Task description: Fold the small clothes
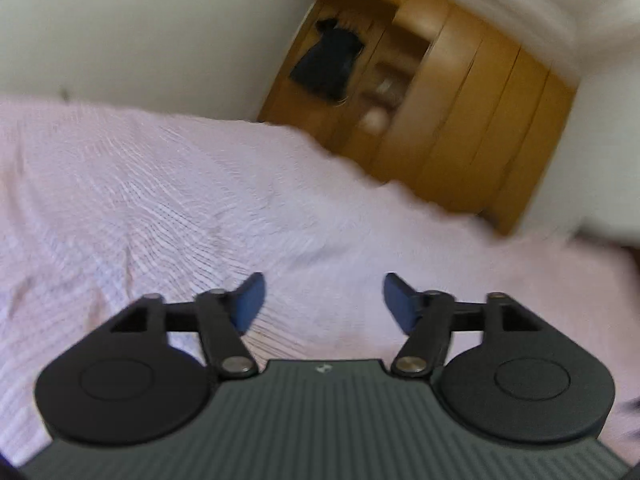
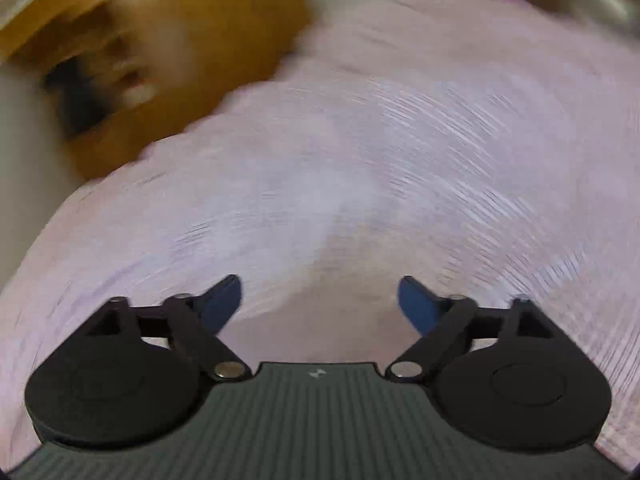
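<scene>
Pink, finely ribbed bedspread (image 1: 168, 200) fills most of both views, lightly creased toward the left of the left wrist picture. Low in that frame the left gripper (image 1: 324, 300) hangs above the cover with its jaws spread apart and only bare spread showing in the gap between the blue pads (image 1: 250, 300). The right gripper (image 2: 320, 300) sits low in its own picture the same way, jaws parted wider, nothing caught between them. No small garment can be made out in either view; whatever is to be folded lies outside what the cameras catch. A wooden wardrobe (image 1: 460, 120) stands at the upper right of the left view, with a dark garment (image 1: 328, 60) hanging on it; a white wall (image 1: 140, 20) takes the upper left. The right view is heavily smeared, the wardrobe a blur at its upper left.
</scene>
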A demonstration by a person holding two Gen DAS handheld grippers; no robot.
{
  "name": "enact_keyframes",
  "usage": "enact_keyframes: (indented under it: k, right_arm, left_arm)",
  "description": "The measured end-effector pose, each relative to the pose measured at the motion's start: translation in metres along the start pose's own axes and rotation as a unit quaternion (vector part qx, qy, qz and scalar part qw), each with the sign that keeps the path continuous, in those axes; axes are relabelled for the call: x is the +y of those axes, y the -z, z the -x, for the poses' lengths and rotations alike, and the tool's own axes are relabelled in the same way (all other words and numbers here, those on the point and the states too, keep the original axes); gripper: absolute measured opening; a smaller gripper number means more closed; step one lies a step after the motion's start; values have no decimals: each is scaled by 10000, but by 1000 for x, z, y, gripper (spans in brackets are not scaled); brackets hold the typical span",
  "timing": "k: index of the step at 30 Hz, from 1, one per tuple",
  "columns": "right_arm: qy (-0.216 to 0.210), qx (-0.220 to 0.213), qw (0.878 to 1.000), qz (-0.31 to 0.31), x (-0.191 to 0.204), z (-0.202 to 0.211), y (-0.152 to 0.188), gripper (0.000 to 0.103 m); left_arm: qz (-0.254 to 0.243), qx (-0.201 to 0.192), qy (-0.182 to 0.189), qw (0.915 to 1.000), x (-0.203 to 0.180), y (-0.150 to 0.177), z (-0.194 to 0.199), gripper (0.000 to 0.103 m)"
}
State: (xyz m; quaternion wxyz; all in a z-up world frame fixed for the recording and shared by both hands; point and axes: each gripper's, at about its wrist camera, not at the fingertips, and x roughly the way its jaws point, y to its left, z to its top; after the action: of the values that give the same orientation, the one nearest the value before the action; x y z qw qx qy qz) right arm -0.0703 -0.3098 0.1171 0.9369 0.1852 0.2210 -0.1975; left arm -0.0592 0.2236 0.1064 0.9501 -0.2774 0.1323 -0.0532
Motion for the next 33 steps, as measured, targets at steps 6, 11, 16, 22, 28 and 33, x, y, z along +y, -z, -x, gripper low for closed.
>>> enact_keyframes:
  k: [6,11,16,22,28,33]
  right_arm:
    - [-1107,-150,9897,893,86,83,61,101]
    - [-1202,344,9848,1203,131,98,72,101]
    - [-933,579,9772,1818,183,122,54,101]
    - [-1160,968,9690,1953,218,147,61,101]
    - [-1016,1264,9472,2766,273,130,60,101]
    - [-814,3008,8718,3781,379,55,61,75]
  left_arm:
    - [3279,8,1246,9365,52,76,84,90]
    - [1661,905,1026,9766,27,97,63,89]
    - [1186,1216,1313,9767,8,109,66,82]
    - [2654,1535,1301,9429,41,115,35,36]
    - [2928,1437,1317,9361,54,116,21,26]
    - [2101,1540,1035,9599,39,112,19,23]
